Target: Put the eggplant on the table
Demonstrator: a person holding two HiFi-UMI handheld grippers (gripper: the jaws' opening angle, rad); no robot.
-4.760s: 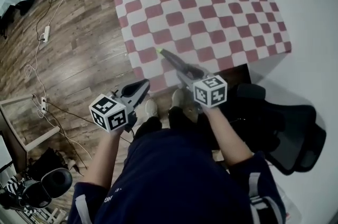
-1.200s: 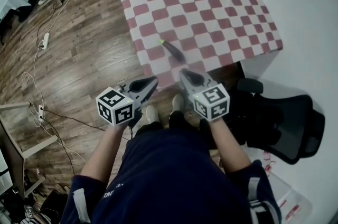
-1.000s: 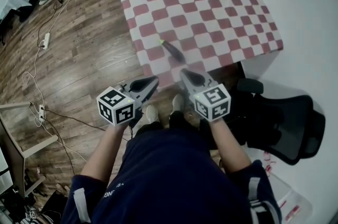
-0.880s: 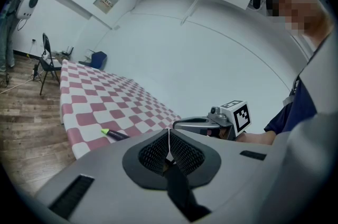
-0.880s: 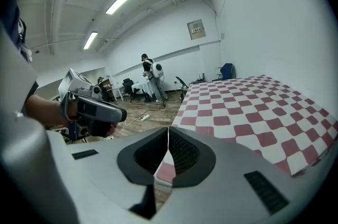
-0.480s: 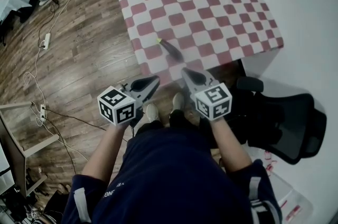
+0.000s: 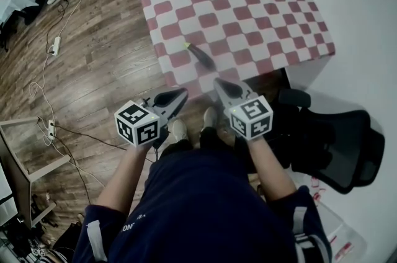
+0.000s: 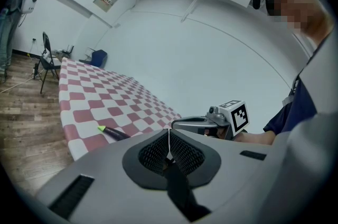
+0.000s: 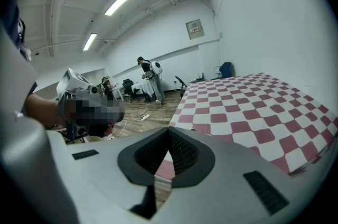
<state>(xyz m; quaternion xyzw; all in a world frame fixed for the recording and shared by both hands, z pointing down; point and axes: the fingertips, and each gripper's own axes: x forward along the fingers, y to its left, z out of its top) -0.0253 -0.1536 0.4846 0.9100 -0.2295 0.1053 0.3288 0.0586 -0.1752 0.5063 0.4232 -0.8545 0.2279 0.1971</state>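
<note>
Head view: the eggplant [image 7: 200, 55] lies on the worktop [image 7: 248, 1], on the red-and-white checked cloth, close to the worktop's near edge and left of its middle. It is slim and dark, with its green stem tip pointing away from you. Neither gripper touches it.

Your left gripper [image 7: 180, 94] is off the worktop, over the wooden floor [image 7: 93, 57] just short of the near edge. Your right gripper [image 7: 220, 83] is at that same edge, nearer the eggplant but apart from it. A black office chair [image 7: 335, 150] stands beside the worktop's near right corner.

Left gripper view: the jaws are pressed together with nothing between them. This view shows the eggplant from the side, flat on the cloth, and your right gripper beyond it. It also shows a folding chair [image 8: 47, 59] at the worktop's far end.

Right gripper view: the jaws are closed tip to tip, with nothing between them. The gripper's own body covers the worktop's near edge. A green speck at its top rim may be the stem tip, but it is too small to be sure. Only this view shows a person [image 9: 153, 80] standing well beyond the worktop.
</note>
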